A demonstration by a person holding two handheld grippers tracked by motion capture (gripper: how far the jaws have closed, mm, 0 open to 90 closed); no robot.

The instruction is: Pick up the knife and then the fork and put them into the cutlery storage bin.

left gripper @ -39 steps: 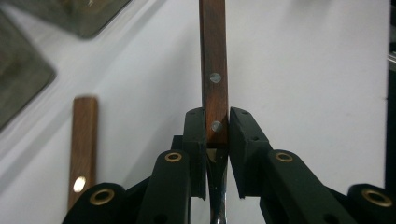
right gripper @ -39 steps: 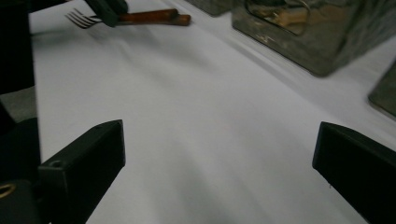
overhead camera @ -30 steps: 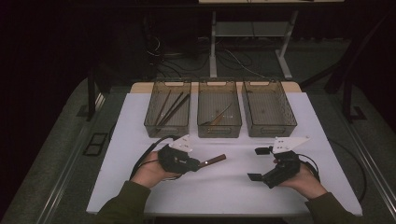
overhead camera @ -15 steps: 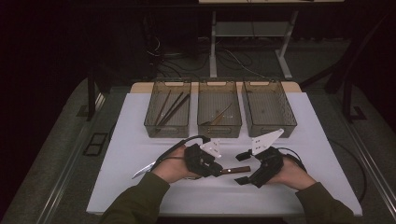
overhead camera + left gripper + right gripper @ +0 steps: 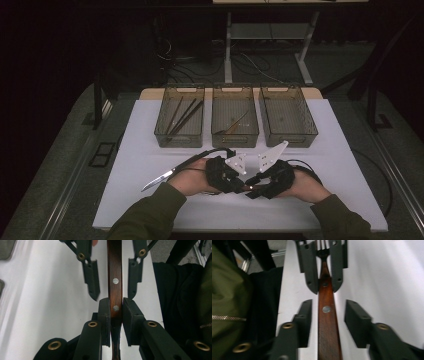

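At the near middle of the white table [image 5: 150, 130], a wooden-handled knife [image 5: 115, 280] is clenched by the left gripper [image 5: 115, 305]; the right gripper [image 5: 327, 315], just closing, straddles the handle without contact. If released early, the knife could drop or pivot.

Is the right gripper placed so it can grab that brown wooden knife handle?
Probably yes. The wooden handle already lies between the right gripper's jaws, which have just been closing but show gaps on both sides. The left gripper clamps the handle farther along, clear of them.
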